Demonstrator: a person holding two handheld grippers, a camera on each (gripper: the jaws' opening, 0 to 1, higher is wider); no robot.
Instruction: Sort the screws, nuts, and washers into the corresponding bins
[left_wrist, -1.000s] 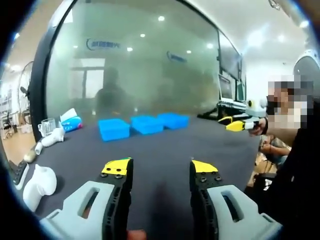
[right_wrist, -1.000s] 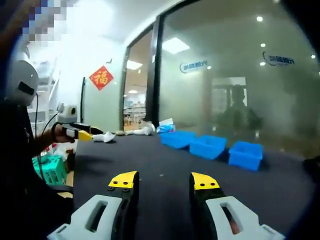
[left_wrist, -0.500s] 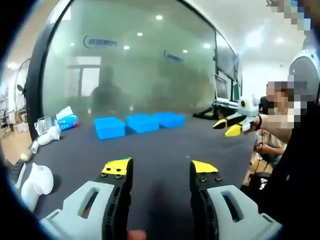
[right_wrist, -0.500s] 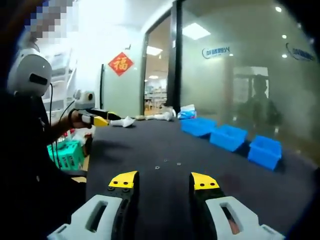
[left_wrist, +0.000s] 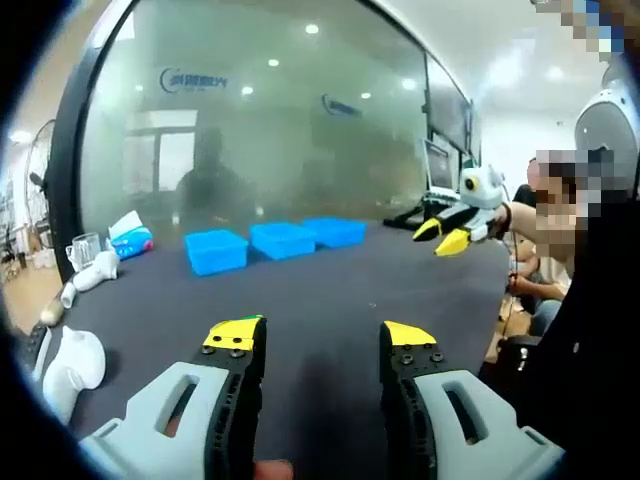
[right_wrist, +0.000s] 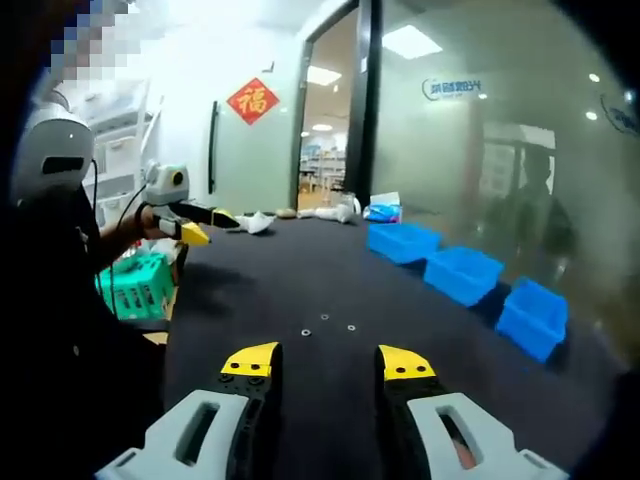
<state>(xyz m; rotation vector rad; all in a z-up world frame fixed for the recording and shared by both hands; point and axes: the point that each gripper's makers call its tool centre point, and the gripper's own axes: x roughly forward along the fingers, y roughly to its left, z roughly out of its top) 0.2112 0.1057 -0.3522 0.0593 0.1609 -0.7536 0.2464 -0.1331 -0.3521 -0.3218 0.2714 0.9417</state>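
Right now a few small metal pieces (right_wrist: 325, 325), washers or nuts by the look of them, lie loose on the dark table (right_wrist: 300, 290) just ahead of the right gripper (right_wrist: 328, 362), a little beyond its yellow tips. They are too small to tell apart. That gripper has its jaws spread with nothing between them.

Further out and off to its right sit three blue bins (right_wrist: 463, 275) in a row along the glass wall (right_wrist: 480, 150), close to one another. What lies inside them cannot be made out from either view. In the left gripper view the same three blue bins (left_wrist: 280, 240) stand well ahead of the left gripper (left_wrist: 322, 340), slightly to its left, and their insides are likewise hidden.

The left gripper hangs over bare table with its jaws parted and empty. It shows again in the right gripper view, held up at the far left edge of the table.

White objects (left_wrist: 75, 365) lie left of the left gripper. A green basket (right_wrist: 135, 290) stands beside the table.
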